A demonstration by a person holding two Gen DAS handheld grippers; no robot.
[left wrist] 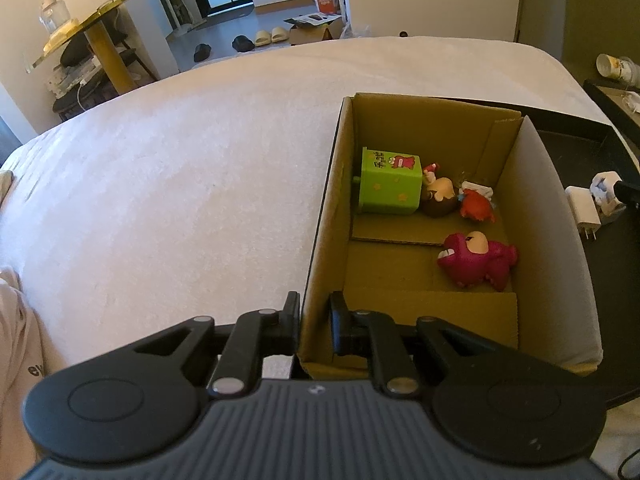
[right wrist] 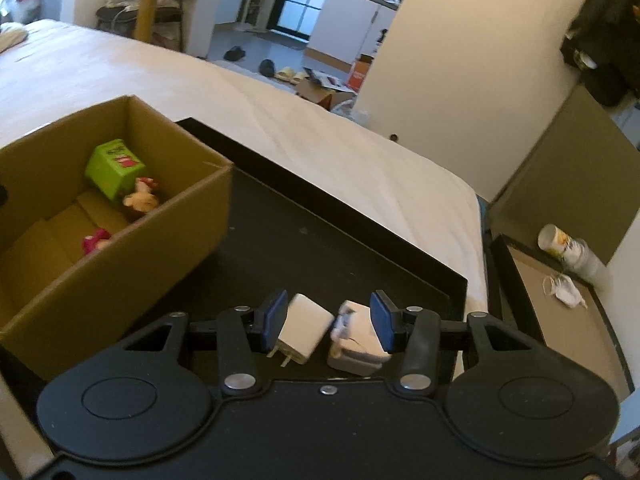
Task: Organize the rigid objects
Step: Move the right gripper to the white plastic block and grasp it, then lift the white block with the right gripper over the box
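Left wrist view, lower centre: the left tool (left wrist: 314, 322) is clamped on the near wall of the cardboard box (left wrist: 320, 216), one black finger outside the wall and one inside, with only the corrugated board between them. The box is an open rectangular carton of plain brown board, its folded bottom flaps lying flat inside. It rests on the bed (left wrist: 160, 180), whose cover is pale and finely textured.

Inside the box, centre right of the frame, lies a magenta dinosaur figure (left wrist: 476, 260) of smooth glossy plastic, on its side. Beyond it, against the far flap, stand a lime-green cube-shaped box (left wrist: 390, 186) printed with a red cartoon figure, a small rounded doll with a brown head (left wrist: 438, 196), and a red spiky figure (left wrist: 476, 206), all close together.

Right wrist view, lower centre: the right tool (right wrist: 329, 326) is spread wide, its blue-padded fingers flanking two items without touching them. Between the pads lie a white rectangular charger plug (right wrist: 302, 334), smooth-sided with two metal prongs facing the camera, and just beside it a white boxy adapter (right wrist: 358, 338) on a grey base; its exact form is unclear in the blur. Both rest on a black flat tray (right wrist: 312, 248) with a raised rim, lying on the bed to the right of the cardboard box.
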